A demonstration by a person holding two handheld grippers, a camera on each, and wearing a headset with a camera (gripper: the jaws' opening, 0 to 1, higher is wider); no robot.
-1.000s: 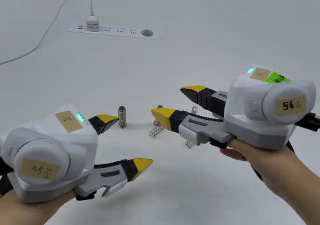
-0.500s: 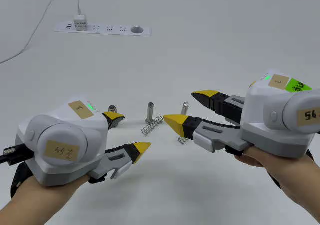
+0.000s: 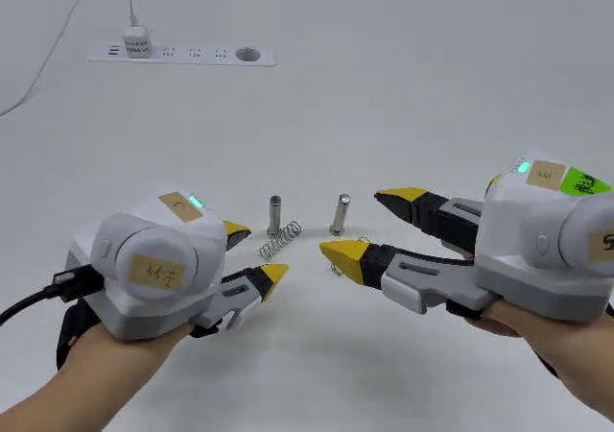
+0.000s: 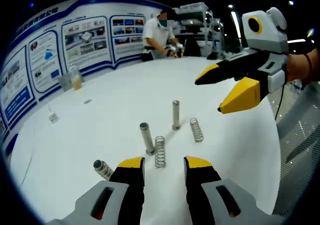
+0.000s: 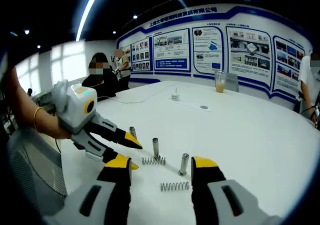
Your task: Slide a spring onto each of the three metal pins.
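Done with one sprung pin (image 4: 102, 169), left with two bare pins (image 4: 146, 138) and two loose springs (image 4: 160, 152), with left hand-held gripper (image 4: 165, 161) and right hand-held gripper (image 5: 162, 161) wide, empty.

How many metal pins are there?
3: a spring-covered pin beside the left gripper, a near bare pin just ahead of it, and a far bare pin beyond.

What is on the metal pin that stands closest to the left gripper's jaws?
A spring sits around that pin. Its coils cover the shaft, so only the pin's flat top end shows.
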